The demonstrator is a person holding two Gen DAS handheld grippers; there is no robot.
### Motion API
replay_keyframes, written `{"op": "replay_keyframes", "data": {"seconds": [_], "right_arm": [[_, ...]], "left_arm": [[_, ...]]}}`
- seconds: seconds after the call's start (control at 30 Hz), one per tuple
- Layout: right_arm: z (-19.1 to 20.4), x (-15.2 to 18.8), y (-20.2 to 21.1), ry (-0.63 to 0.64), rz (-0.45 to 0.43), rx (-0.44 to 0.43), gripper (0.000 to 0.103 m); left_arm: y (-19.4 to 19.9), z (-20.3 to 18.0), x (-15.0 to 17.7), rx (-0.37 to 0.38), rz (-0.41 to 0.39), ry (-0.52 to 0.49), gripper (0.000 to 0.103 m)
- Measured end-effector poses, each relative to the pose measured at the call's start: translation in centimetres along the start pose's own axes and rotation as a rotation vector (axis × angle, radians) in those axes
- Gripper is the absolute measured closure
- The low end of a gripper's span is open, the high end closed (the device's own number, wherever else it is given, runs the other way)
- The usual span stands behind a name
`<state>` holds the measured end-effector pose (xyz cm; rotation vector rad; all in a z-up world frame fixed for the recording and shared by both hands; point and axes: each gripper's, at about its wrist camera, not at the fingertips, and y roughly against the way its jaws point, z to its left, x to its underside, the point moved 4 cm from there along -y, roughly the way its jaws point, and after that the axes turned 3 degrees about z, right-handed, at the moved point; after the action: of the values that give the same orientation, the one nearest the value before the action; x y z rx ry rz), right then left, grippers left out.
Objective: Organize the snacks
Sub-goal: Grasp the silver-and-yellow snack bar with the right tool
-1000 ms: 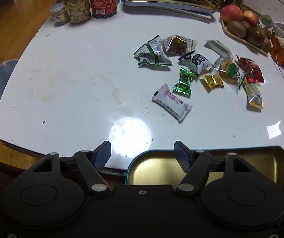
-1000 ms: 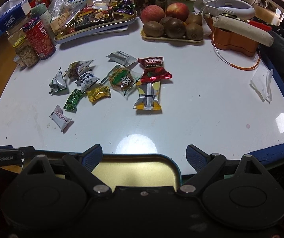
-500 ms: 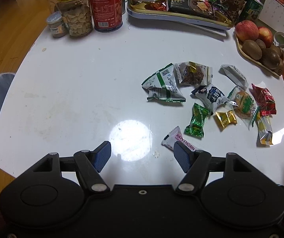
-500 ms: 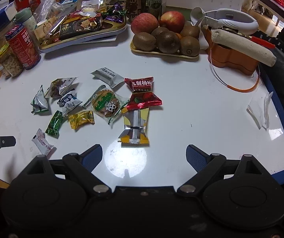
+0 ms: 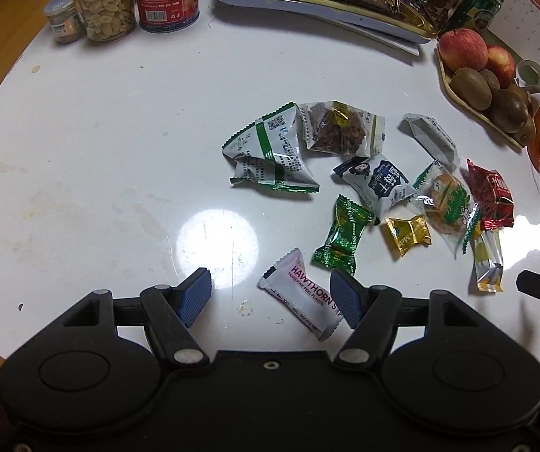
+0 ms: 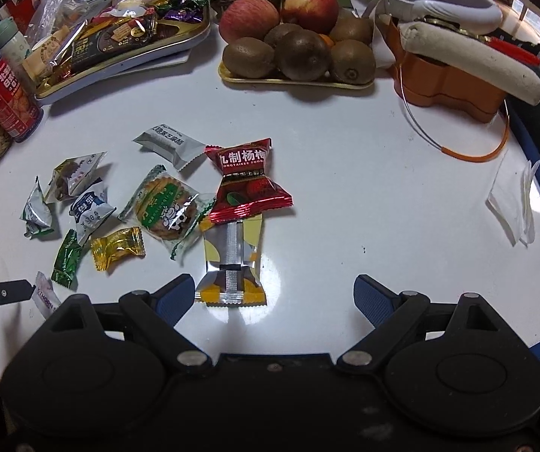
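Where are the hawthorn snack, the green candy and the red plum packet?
hawthorn snack (image 5: 302,298), left wrist view, middle of white wrapper
green candy (image 5: 341,236), left wrist view, wrapper's middle
red plum packet (image 6: 248,180), right wrist view, packet's waist

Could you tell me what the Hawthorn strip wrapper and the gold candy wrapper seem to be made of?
Hawthorn strip wrapper: probably matte white plastic film, printed, with a crimped end seal. Gold candy wrapper: likely metallised foil or foil-look film, judging by its sharp creases and mirror-like glints.

Dim warm rm; round lamp glare on glossy table (image 5: 81,132), fisheye-bent edges, pics sharp.
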<state>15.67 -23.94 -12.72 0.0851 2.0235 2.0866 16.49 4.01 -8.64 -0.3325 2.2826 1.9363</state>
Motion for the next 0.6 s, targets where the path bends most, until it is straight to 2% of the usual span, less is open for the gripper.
{"op": "replay_keyframes", "data": {"seconds": [0.17,0.37,0.6], "right_arm": [[0.0,-0.6,-1.0,0.0,0.015,0.026,0.01],[0.4,-1.2,-2.1,-0.035,0.049,-0.026,0.01],[1.9,-1.4,-3.2,-0.007,0.063,-0.041,0.01]], "left_arm": [[-0.2,-0.3,-0.1,0.012,0.005,0.002,0.032],[-0.6,-0.1,-0.1,0.015,0.026,0.02,0.032],[-0.8,0.7,-0.1,0.024,0.035,0.061,0.032]]}}
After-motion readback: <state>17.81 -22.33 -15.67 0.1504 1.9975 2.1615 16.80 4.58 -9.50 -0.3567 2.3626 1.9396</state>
